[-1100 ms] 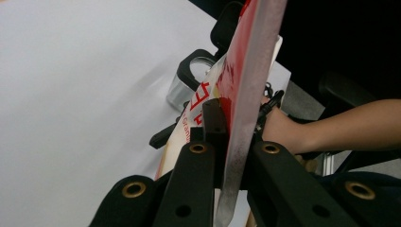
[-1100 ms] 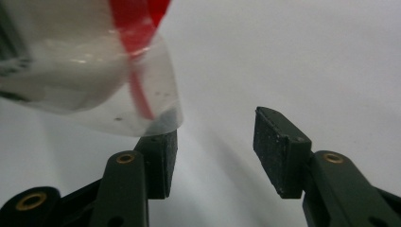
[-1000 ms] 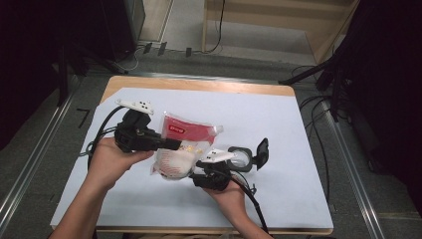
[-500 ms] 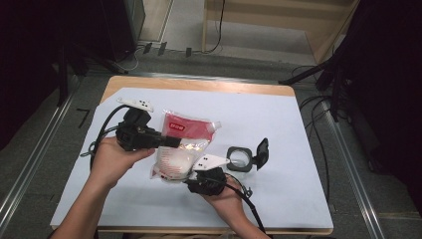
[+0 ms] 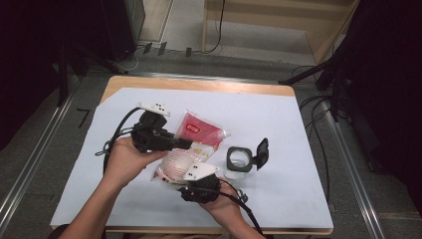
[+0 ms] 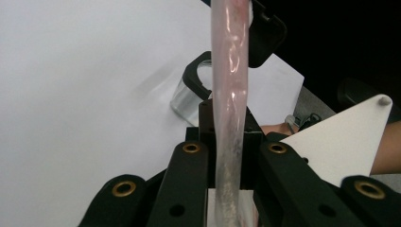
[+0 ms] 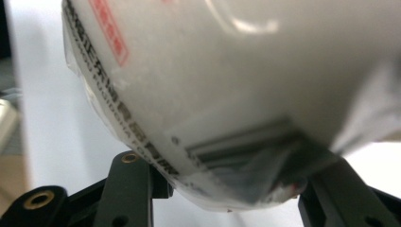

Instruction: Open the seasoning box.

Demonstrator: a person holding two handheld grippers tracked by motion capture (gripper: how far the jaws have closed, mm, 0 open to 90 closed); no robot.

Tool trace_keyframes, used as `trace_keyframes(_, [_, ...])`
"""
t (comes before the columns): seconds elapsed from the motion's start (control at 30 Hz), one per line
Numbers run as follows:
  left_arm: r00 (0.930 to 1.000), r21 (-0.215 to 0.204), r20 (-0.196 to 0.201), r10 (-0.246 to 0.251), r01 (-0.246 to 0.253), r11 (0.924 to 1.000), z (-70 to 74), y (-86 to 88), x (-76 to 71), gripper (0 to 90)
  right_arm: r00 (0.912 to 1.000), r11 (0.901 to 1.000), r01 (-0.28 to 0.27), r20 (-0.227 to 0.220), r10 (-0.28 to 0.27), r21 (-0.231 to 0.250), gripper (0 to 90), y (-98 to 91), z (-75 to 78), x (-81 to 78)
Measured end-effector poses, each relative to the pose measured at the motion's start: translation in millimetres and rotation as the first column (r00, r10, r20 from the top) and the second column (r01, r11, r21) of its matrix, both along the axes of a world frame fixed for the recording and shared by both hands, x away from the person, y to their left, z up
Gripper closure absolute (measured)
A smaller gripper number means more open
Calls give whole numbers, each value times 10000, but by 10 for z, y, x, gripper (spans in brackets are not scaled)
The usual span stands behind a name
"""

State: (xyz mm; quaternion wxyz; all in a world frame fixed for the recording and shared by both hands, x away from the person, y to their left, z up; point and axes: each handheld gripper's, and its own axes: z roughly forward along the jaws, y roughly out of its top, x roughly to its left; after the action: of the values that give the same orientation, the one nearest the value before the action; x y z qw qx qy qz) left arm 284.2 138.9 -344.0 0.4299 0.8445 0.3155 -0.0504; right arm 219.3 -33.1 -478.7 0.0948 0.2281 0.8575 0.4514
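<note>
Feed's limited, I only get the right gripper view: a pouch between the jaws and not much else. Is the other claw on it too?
Observer: Yes. The left claw is shut on the pouch at its edge, with the film pinched flat between its jaws.
Operator: Any container nearby?
Observer: A clear jar with a black rim stands on the table, to the right of the pouch and apart from it.
Operator: Lid on?
Observer: No. Its black flip lid stands open at the jar's right side.
</note>
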Motion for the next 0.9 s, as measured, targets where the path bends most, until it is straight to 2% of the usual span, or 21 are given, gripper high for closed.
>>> trace_keyframes(0.03, [10000,16,60,66,-66,10000,-1,-15,0,862,10000,10000,0,0,0,0,534,0,0,0])
trace_keyframes(0.07, [9999,-115,156,21,-19,9999,-6,-40,3,856,9997,9998,13,-236,-8,194,535,-8,17,3])
trace_keyframes(0.17, [9994,-129,346,-35,40,9999,-10,-58,2,849,9995,9996,33,-313,-24,282,535,-20,29,6])
trace_keyframes(0.3, [9955,-88,909,-251,260,9996,-31,-88,0,834,9979,9988,-37,-638,68,485,536,-43,55,13])
trace_keyframes(0.37, [9945,-234,952,-441,465,9986,-59,-82,18,831,9962,9979,-122,-852,177,641,536,-49,72,14])
trace_keyframes(0.43, [9945,-215,957,-423,446,9988,-63,-87,18,831,9960,9979,-128,-877,183,636,536,-47,75,8])
trace_keyframes(0.5, [9932,-145,1070,-450,468,9988,-75,-100,22,825,9938,9973,-185,-1081,261,705,536,-44,76,5])
trace_keyframes(0.57, [9875,-151,1446,-619,648,9978,-109,-130,12,818,9936,9972,-195,-1092,274,723,539,-46,78,4])
trace_keyframes(0.6, [9875,-151,1446,-619,648,9978,-109,-130,12,807,9936,9972,-195,-1092,274,723,539,-46,78,4])
trace_keyframes(0.63, [9849,-176,1606,-645,682,9975,-136,-145,10,807,9937,9968,-264,-1070,344,759,544,-47,81,0])
trace_keyframes(0.67, [9847,-294,1614,-660,716,9970,-170,-155,20,794,9938,9959,-394,-1004,475,814,558,-42,96,-12])
trace_keyframes(0.73, [9891,-521,1336,-626,701,9962,-188,-152,44,802,9950,9961,-467,-841,530,750,561,-32,103,-26])
trace_keyframes(0.9, [9934,-703,1004,-557,629,9955,-225,-181,63,803,9940,9963,-435,-968,506,735,564,-28,95,-32])
